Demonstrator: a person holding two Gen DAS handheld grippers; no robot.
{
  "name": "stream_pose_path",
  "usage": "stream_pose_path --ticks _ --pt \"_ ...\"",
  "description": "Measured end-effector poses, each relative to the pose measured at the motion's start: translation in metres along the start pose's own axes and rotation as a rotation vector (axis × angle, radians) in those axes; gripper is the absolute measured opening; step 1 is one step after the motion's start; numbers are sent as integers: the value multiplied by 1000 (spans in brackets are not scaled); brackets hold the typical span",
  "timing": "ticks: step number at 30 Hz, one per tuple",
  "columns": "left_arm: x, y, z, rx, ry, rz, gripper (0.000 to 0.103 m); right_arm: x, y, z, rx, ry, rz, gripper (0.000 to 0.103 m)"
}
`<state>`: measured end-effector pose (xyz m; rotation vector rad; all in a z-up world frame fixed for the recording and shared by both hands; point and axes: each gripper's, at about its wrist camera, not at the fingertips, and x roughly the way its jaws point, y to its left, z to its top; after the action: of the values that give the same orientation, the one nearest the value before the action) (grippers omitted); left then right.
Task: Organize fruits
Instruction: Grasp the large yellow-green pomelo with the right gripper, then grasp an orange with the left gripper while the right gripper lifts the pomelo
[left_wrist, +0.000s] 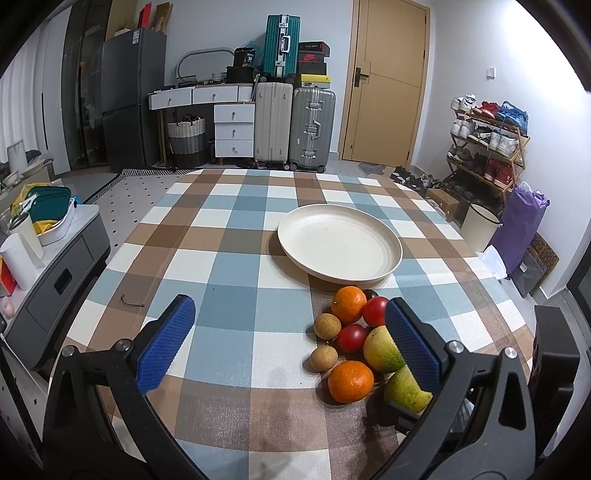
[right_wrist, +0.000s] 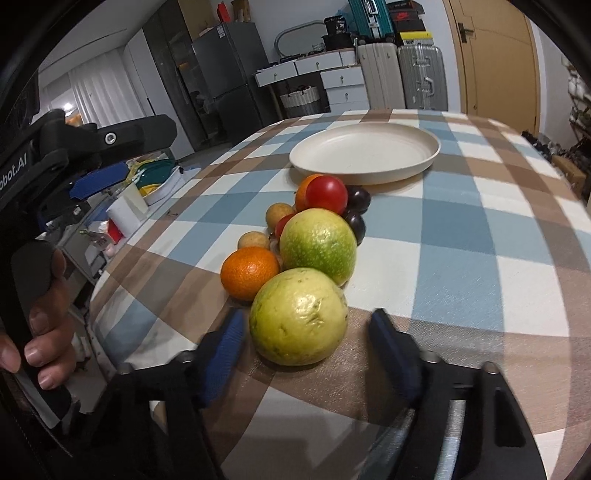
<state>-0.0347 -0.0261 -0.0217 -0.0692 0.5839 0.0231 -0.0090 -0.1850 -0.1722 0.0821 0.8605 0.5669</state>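
Note:
A pile of fruit lies on the checked tablecloth in front of an empty cream plate (left_wrist: 340, 243) (right_wrist: 365, 153). It holds two green-yellow guavas (right_wrist: 299, 317) (right_wrist: 319, 245), two oranges (left_wrist: 350, 381) (left_wrist: 349, 304), two red tomatoes (left_wrist: 375, 311) (left_wrist: 351, 338), small brown longans (left_wrist: 327, 325) and dark plums (right_wrist: 356, 195). My right gripper (right_wrist: 308, 325) is open, its blue pads either side of the near guava, not touching it. My left gripper (left_wrist: 291, 317) is open and empty, left of the pile; its right pad overlaps the guavas (left_wrist: 382, 349) in view.
The table's left edge drops to a grey side cabinet (left_wrist: 55, 273) with cups and a dish rack. Suitcases (left_wrist: 295, 125), drawers and a door stand at the back; a shoe rack (left_wrist: 487, 147) and white bin (left_wrist: 480, 227) at the right. A small cord (left_wrist: 133, 302) lies on the cloth.

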Motion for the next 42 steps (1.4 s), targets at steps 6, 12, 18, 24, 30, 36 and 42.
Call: stream_pose_path --ticks 6,12,18,24,30,36,42 --pt "-1 5 -2 -12 10 0 102 -1 -2 0 29 -5 41 52" --pt "0 4 -10 -26 41 -17 102 -9 -13 -2 72 -34 55 51" --pt "30 39 -2 -34 110 -67 102 -19 -12 0 63 -71 59 51" --pt "52 46 -13 4 190 -96 102 -26 -13 1 53 -96 36 51" --pt "70 44 -26 36 253 -116 102 -29 -24 0 75 -106 26 51" --pt "84 37 -31 53 290 -139 102 -34 -29 0 82 -119 16 52" --pt "94 27 -33 84 311 -140 102 -36 -31 -2 88 -124 17 52"
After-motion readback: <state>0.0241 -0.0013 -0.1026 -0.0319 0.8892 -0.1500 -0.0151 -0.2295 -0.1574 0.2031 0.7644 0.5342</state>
